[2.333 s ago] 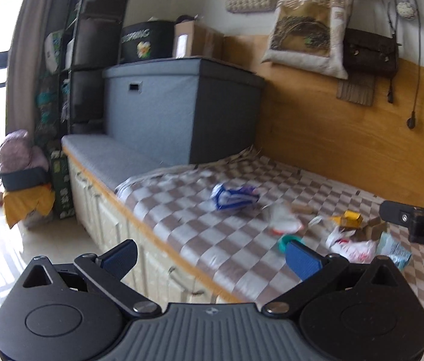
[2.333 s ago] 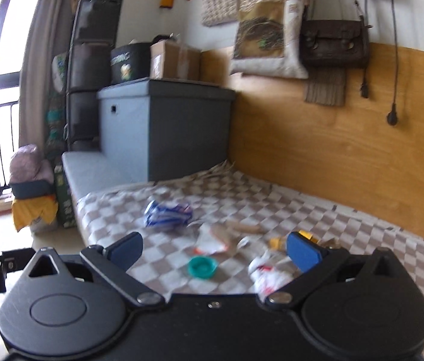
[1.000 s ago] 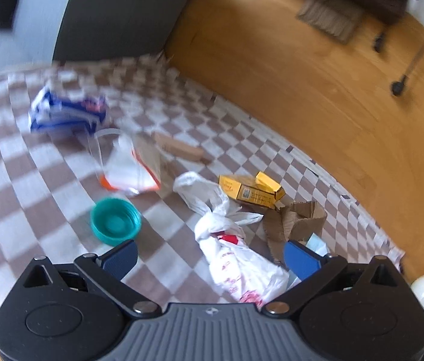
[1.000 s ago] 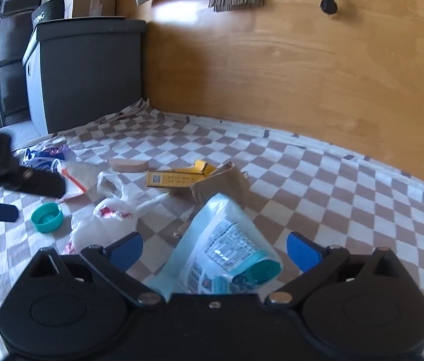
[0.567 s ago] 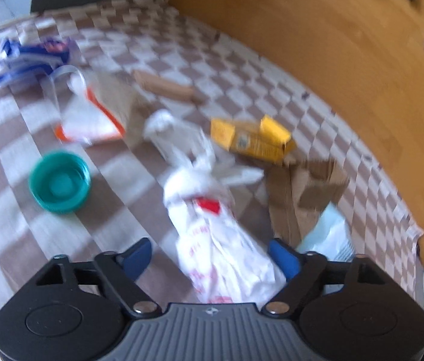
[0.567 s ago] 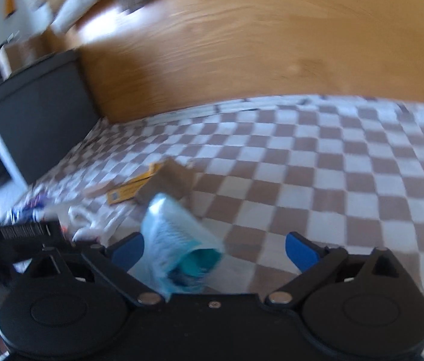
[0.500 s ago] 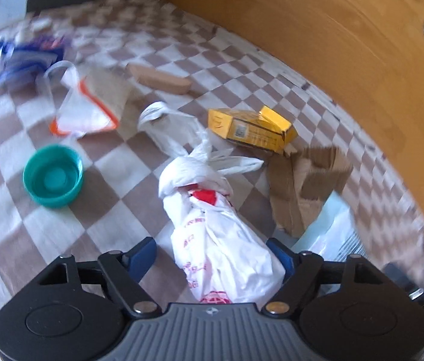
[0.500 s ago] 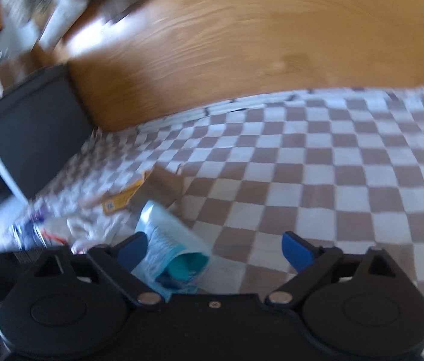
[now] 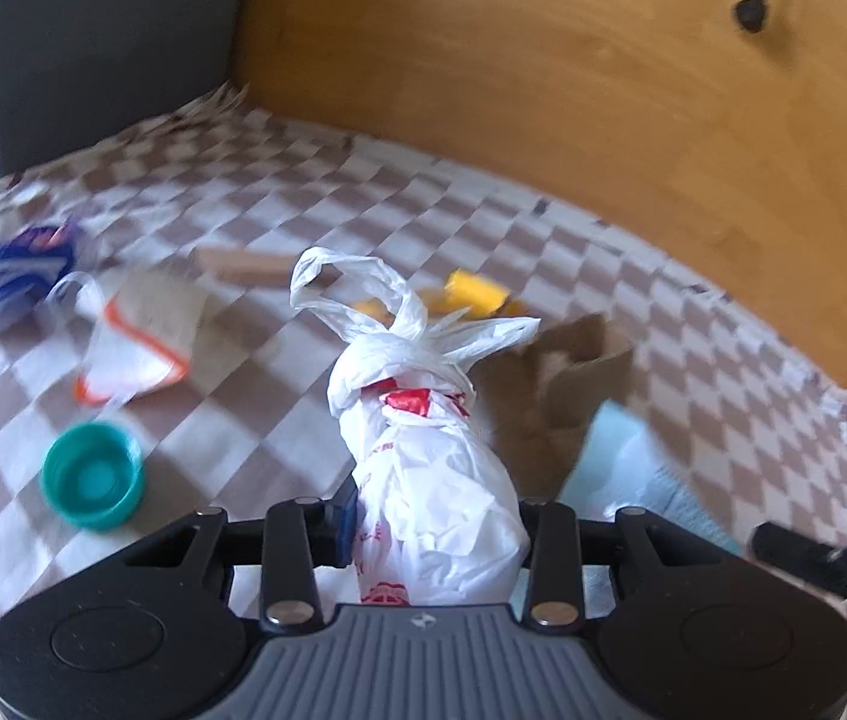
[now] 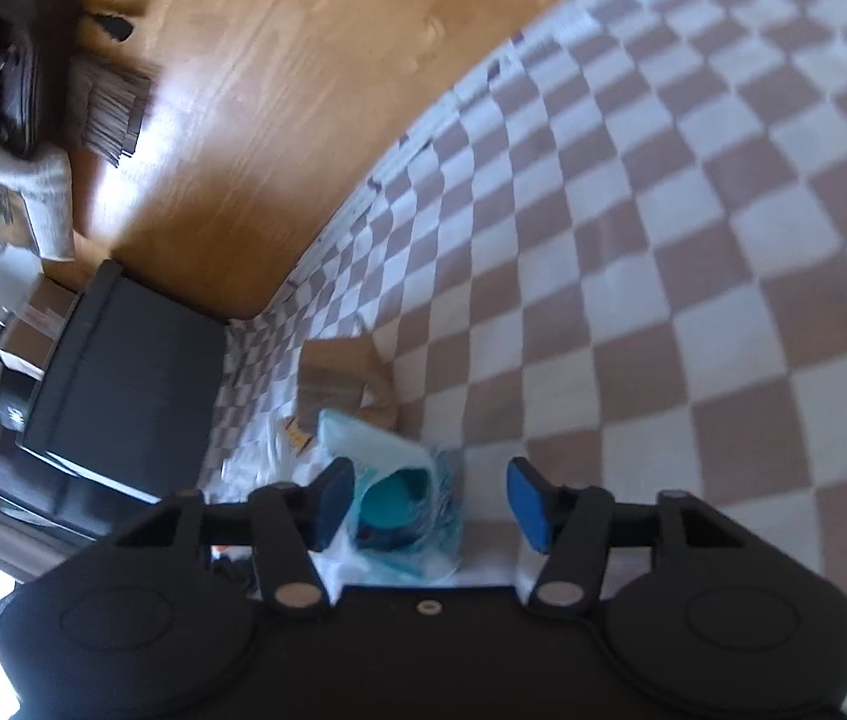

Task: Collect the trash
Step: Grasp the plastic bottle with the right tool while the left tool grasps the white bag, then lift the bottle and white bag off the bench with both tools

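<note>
Two items of trash are being taken at once. One knotted white plastic bag with red print lies on the checked bed cover, between the fingers of the left gripper; a second earlier it lay ahead of jaws standing wide apart. Those jaws are closing, and the blue pad on one side is seen against the bag, the other being hidden behind it. One pale blue wipes pack with a teal lid lies between the fingers of the right gripper, which has rolled well over since then. Its jaws are closing too, with a gap left on one side, so no grip is judged made there yet. Both pickups are judged under way, neither item lifted.

Elsewhere on the cover are counted: one teal cap, one clear bag with orange edge, one blue wrapper, one yellow carton, one piece of torn cardboard, one brown stick-like piece.
</note>
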Demonstrator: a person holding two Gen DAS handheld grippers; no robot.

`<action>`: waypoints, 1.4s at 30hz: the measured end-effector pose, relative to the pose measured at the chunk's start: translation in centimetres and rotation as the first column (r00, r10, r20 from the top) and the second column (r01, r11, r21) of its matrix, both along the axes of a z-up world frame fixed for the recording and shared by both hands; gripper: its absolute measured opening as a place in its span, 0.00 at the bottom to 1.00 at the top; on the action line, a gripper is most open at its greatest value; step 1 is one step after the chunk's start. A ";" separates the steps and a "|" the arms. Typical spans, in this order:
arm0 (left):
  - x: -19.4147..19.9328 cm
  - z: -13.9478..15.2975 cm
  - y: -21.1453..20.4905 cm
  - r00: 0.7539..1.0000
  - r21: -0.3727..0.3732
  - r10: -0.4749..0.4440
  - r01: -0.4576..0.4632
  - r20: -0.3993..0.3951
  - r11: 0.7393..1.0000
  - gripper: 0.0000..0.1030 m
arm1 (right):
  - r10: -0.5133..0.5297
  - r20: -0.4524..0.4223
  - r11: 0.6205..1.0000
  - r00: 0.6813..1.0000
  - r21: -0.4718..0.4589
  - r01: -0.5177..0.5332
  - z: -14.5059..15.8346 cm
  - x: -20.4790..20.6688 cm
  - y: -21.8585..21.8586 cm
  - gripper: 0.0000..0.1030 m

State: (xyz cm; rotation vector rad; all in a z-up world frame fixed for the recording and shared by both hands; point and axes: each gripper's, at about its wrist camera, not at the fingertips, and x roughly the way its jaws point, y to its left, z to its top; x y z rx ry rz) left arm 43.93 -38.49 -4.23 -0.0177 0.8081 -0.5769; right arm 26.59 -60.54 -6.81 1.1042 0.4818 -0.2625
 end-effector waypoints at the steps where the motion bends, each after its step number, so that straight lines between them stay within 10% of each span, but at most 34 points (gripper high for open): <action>1: 0.0 0.1 -0.3 1.000 -0.002 -0.009 0.009 0.008 1.000 0.38 | 0.002 0.004 1.000 1.000 0.016 -0.002 -0.1 0.0 0.1 0.55; 20: -0.2 -2.1 -3.8 0.995 -0.006 -0.099 0.099 0.020 0.995 0.39 | -0.017 0.118 0.990 0.993 0.141 0.000 -0.2 1.1 0.5 0.41; 42: -1.8 0.8 1.8 0.996 -0.001 -0.030 0.030 0.082 1.000 0.38 | 0.094 0.063 0.951 0.994 -0.302 -0.071 3.8 2.1 5.3 0.04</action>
